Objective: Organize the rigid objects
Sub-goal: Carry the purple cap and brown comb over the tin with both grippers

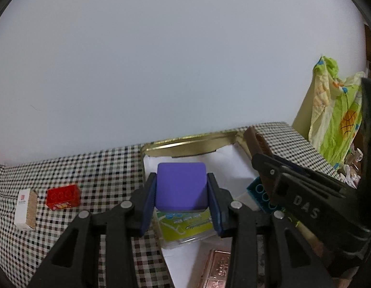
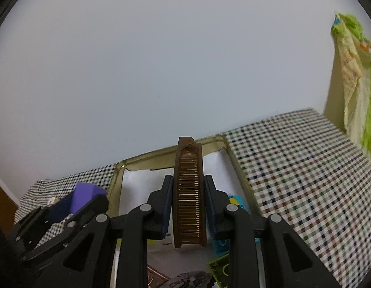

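The copper bar [image 1: 217, 270] is cut off by the bottom edge.

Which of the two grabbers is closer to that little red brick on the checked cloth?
Left. The left gripper, holding the purple block, is just right of the red brick. The right gripper, clamping a brown comb, is farther right, beyond the left one.
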